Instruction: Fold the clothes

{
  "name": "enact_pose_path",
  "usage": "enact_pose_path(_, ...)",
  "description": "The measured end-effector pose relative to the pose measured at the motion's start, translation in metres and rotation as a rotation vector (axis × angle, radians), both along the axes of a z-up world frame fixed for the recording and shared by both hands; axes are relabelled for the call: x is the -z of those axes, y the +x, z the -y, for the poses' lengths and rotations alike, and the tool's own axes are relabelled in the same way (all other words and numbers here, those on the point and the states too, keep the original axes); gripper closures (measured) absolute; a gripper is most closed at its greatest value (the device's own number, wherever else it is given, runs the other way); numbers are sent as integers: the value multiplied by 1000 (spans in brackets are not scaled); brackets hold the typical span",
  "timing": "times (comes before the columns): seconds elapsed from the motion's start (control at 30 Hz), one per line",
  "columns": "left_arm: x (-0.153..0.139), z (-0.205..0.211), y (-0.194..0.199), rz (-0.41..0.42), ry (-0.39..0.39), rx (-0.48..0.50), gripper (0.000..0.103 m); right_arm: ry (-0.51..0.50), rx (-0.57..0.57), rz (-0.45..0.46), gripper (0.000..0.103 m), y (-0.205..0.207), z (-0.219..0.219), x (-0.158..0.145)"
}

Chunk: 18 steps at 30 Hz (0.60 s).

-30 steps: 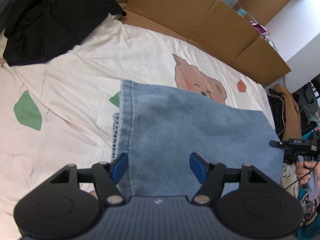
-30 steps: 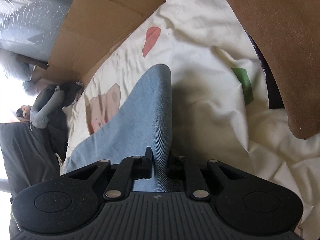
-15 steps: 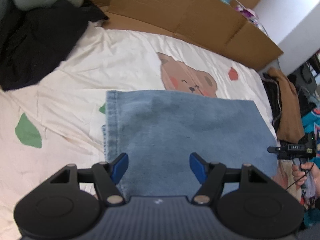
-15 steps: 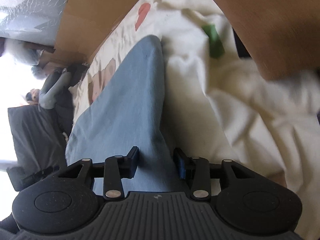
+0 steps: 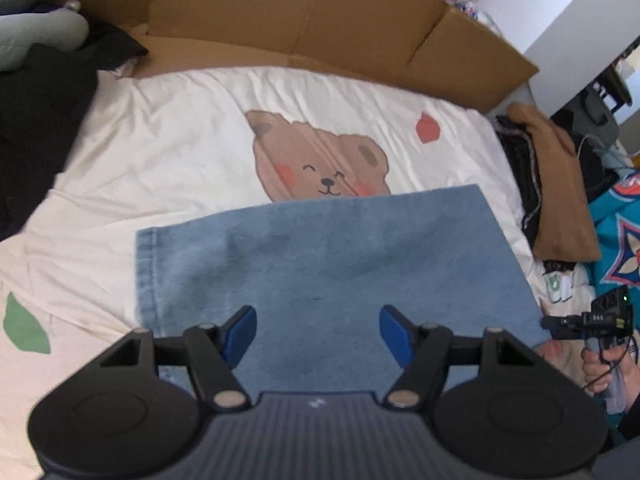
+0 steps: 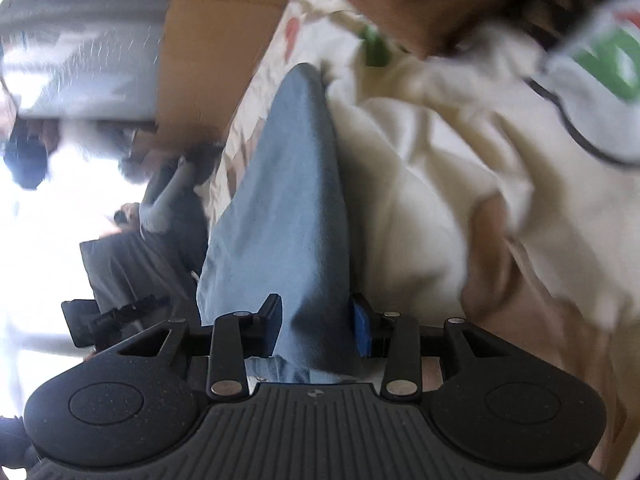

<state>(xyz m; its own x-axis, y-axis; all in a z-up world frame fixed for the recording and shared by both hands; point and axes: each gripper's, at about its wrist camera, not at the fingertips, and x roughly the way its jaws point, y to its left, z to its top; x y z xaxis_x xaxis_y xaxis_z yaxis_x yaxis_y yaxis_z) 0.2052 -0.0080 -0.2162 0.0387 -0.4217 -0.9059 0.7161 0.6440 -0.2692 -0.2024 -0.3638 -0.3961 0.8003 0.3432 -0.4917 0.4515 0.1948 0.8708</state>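
The jeans [image 5: 320, 256] lie flat on the bed sheet [image 5: 160, 152] as a broad blue rectangle, far edge just below the printed bear [image 5: 320, 160], hemmed edge to the bear's lower left.

Left gripper [image 5: 318, 330]: jaws wide apart, hovering over the near part of the jeans, nothing between them. Right gripper [image 6: 316, 330]: jaws partly apart, straddling a raised ridge of denim; contact with the pads cannot be told, view blurred.

Judgement: the rectangle fits either a fold just laid down or a piece about to be folded again; the pictures do not settle which. Any further move would call for a firm pinch on 1 denim edge, since the cloth is thick and limp.

Room: cardboard [image 5: 320, 28] stands beyond the bear, dark clothes [image 5: 36, 120] far to its left, brown garment [image 5: 560, 184] to its right. The person's hand [image 5: 600, 368] shows at the jeans' right corner.
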Motion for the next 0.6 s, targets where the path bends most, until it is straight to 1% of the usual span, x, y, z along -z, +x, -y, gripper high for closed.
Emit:
enact_pose_path(0.07,7,10,0,-20,10,1,32,33,19,-25,63,-4,-5,11)
enact_pose_path(0.13,14,20,-2,-28,23,15,32,58,32,-31,61,-4,-8,19)
enact_pose_path(0.2,18,30,-6,-25,23,38,32,73,61,-28,59,-3,-12,24)
enact_pose_path(0.3,26,37,-12,-32,24,57,33,127,143,-1,59,-3,-19,34)
enact_pose_path(0.43,38,44,-21,-47,24,72,33,134,169,-3,58,2,-23,33)
enact_pose_path(0.6,46,45,-30,-57,22,68,33,95,168,-11,58,14,-30,28)
